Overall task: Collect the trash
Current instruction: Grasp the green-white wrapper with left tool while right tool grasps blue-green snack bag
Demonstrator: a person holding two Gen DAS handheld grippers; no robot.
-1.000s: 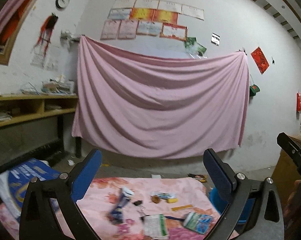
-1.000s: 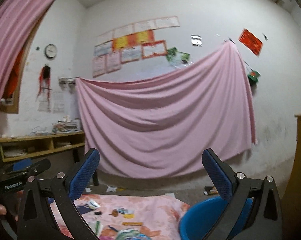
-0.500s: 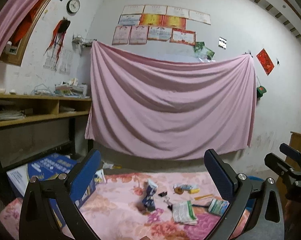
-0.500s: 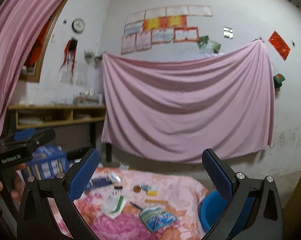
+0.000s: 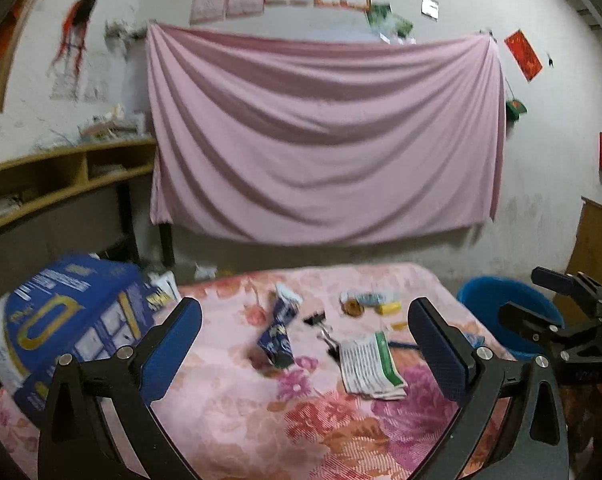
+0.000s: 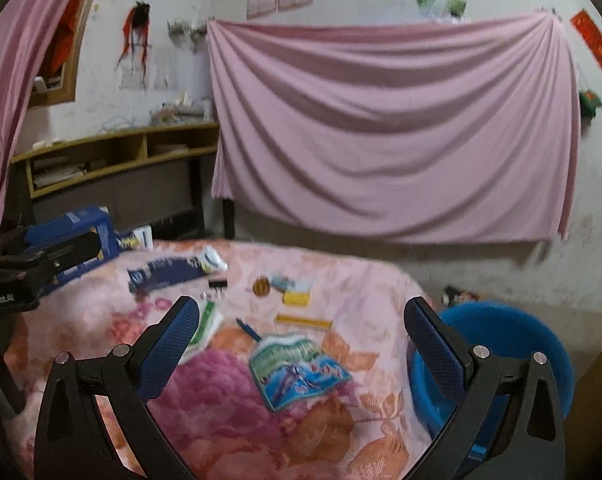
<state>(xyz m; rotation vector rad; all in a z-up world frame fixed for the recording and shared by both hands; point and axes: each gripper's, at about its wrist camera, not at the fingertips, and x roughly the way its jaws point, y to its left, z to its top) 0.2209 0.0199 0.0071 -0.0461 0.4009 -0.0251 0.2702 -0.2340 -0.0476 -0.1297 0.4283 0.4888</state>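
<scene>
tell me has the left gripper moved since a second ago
Yes. The left gripper has tipped downward: the pink sheet on the wall sits higher in its view, and more of the floral tabletop shows.

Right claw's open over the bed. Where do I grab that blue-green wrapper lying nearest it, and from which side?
Probably the blue-green wrapper is best pinched at its raised right-hand edge nearest the blue bin, coming down from above. It lies nearly flat on the floral blanket, so only a lifted, crinkled edge gives the right claw something to close on; the open jaws already straddle it.
</scene>
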